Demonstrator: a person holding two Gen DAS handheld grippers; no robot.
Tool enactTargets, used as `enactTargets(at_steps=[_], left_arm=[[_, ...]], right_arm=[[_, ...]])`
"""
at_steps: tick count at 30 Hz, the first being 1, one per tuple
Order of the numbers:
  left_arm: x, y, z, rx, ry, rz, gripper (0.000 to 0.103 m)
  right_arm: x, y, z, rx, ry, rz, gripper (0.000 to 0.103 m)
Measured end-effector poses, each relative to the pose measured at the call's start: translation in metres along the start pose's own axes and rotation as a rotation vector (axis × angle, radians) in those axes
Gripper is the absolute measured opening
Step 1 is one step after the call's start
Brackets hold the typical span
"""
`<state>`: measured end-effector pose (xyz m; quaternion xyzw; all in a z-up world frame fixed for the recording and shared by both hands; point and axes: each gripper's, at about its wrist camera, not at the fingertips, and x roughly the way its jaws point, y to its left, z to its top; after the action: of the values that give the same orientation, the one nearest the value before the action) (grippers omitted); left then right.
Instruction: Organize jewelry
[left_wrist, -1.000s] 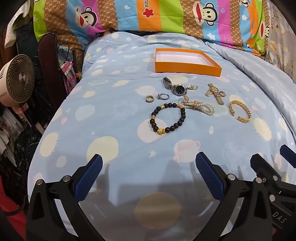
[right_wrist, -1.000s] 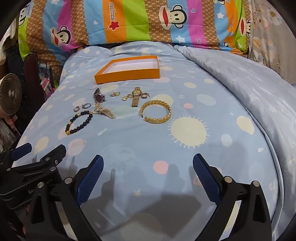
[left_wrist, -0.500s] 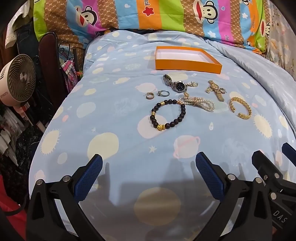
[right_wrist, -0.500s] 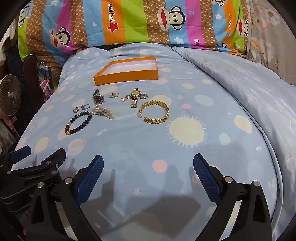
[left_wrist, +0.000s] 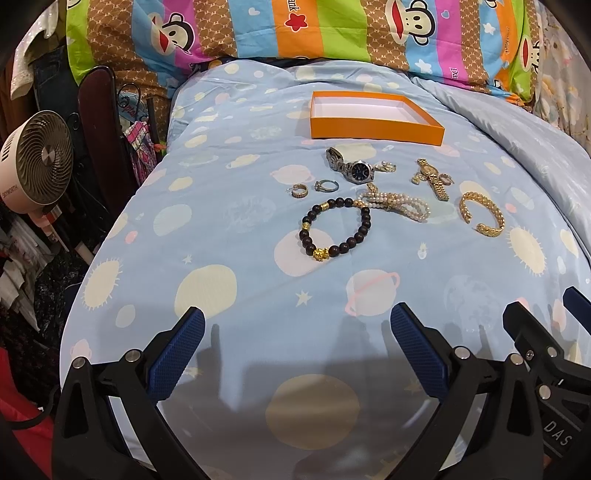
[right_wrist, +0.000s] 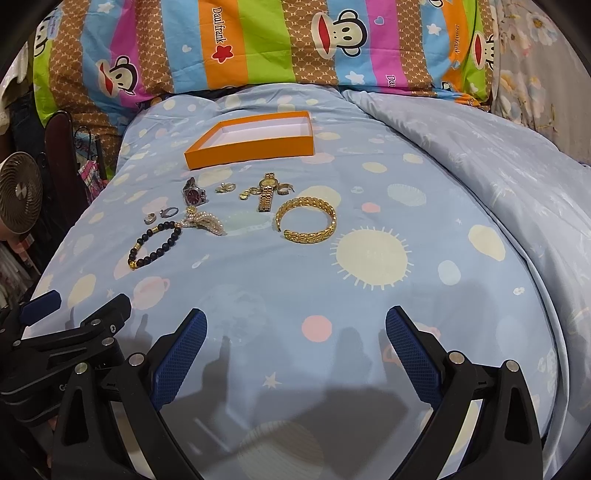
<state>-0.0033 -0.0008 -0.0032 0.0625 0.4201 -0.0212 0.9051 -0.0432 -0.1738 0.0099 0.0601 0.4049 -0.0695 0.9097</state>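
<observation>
A pale blue duvet printed with suns and planets (left_wrist: 229, 229) is spread over the bed, and a striped cartoon-monkey pillow (right_wrist: 258, 40) is laid along its far edge. A shallow orange cardboard tray with a white inside (left_wrist: 373, 118) is set near that far edge, and nothing is seen inside it. The two black grippers with blue pads are held side by side over the near edge: the left gripper (left_wrist: 295, 350) and the right gripper (right_wrist: 295, 350) are both spread wide apart, with nothing between the fingers. The jewelry is laid out on the duvet between tray and grippers. A dark-beaded bracelet with gold beads (left_wrist: 334, 229) is placed nearest, with a pearl bracelet (left_wrist: 399, 203) touching its far right side. A gold woven cuff bangle (right_wrist: 306, 220) is placed to the right. A silver watch with a dark dial (left_wrist: 351, 168) and a gold watch (right_wrist: 266, 192) are laid just before the tray. Two small rings (left_wrist: 314, 187) are placed leftmost.
</observation>
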Motion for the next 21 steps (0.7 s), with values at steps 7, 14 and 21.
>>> enactTargets(at_steps=[7, 14, 21], left_arm=[[0.0006, 0.0002, 0.0004, 0.001, 0.002, 0.0, 0.098], [0.0006, 0.0003, 0.0003, -0.002, 0.004, 0.001, 0.098], [0.0008, -0.0001, 0.0008, -0.001, 0.004, 0.001, 0.098]], right_arm=[[-0.001, -0.0002, -0.0002, 0.002, -0.007, -0.012, 0.096], [0.0003, 0.0007, 0.0, -0.002, -0.006, -0.016, 0.096], [0.0006, 0.0011, 0.0005, -0.002, -0.007, -0.017, 0.096]])
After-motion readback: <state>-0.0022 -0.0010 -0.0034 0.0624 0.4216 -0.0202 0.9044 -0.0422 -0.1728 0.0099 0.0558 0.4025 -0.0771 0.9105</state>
